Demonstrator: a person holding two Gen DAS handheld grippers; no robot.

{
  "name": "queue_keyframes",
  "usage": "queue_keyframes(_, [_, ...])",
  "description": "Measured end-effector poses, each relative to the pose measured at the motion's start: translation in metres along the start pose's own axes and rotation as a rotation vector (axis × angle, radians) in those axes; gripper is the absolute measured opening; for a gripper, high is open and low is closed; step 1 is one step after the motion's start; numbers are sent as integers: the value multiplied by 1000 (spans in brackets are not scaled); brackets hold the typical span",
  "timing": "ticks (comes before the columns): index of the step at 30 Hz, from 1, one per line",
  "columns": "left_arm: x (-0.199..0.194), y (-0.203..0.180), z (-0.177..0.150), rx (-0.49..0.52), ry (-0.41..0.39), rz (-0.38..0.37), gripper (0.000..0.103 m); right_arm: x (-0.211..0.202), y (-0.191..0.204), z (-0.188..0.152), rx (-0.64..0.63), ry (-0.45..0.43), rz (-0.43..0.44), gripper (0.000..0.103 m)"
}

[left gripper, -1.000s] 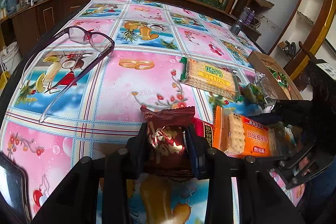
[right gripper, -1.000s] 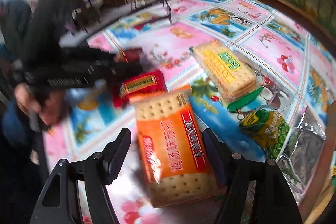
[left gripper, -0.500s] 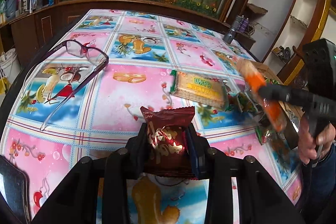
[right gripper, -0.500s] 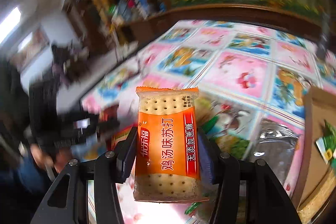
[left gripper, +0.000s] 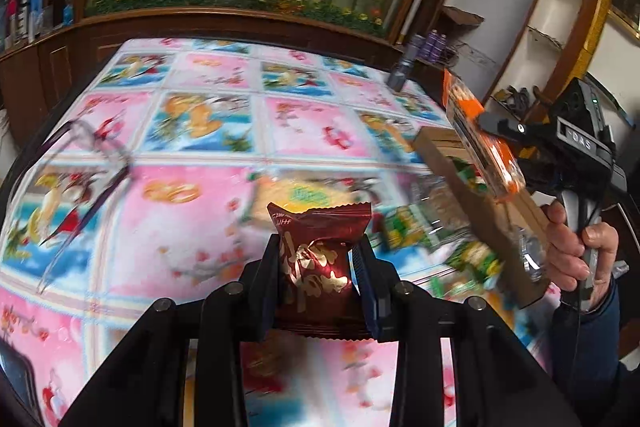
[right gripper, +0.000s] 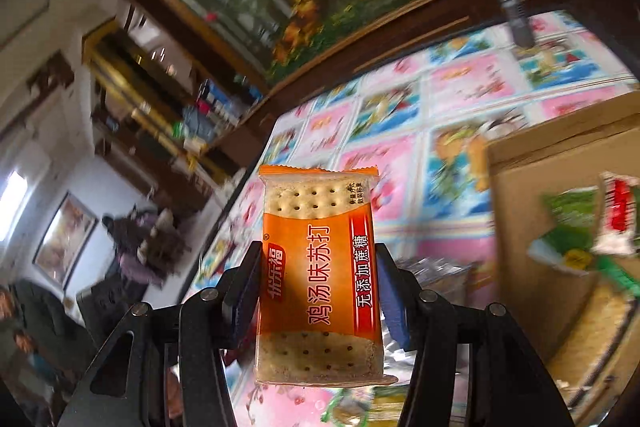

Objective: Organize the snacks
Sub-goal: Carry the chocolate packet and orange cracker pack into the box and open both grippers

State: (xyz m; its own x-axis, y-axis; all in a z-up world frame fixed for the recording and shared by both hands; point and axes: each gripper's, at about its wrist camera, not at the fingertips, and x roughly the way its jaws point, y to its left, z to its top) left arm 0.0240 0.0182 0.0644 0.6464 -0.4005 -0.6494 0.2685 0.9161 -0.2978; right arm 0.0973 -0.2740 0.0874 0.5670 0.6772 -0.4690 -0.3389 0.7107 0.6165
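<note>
Progress: box (right gripper: 560, 195) on table (left gripper: 200, 187) holds some packets; others lie loose beside it | left hand-held gripper (left gripper: 320, 267) clamps crinkly maroon foil snack (left gripper: 318, 259) above table | right hand-held gripper (right gripper: 318, 291) clamps flat orange cracker pack (right gripper: 318, 267), raised beside cardboard box

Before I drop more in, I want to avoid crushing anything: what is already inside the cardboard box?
In the cardboard box, the right wrist view shows a green-and-white packet and a red-and-white one over a pale cracker pack. Whatever lies under them is covered.
</note>
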Motion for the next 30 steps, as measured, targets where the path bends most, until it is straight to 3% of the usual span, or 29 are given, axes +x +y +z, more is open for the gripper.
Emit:
queue_keyframes(6, [17, -55, 23, 73, 0, -87, 33, -51, -39, 18, 117, -138, -14, 58])
queue_keyframes(18, [92, -176, 51, 119, 71, -261, 34, -129, -102, 31, 281, -340, -218, 57])
queue_keyframes(23, [133, -207, 45, 122, 124, -254, 34, -133, -108, 37, 266, -348, -324, 57])
queue_keyframes(30, [162, -215, 30, 126, 174, -224, 33, -124, -118, 41, 220, -272, -489, 57])
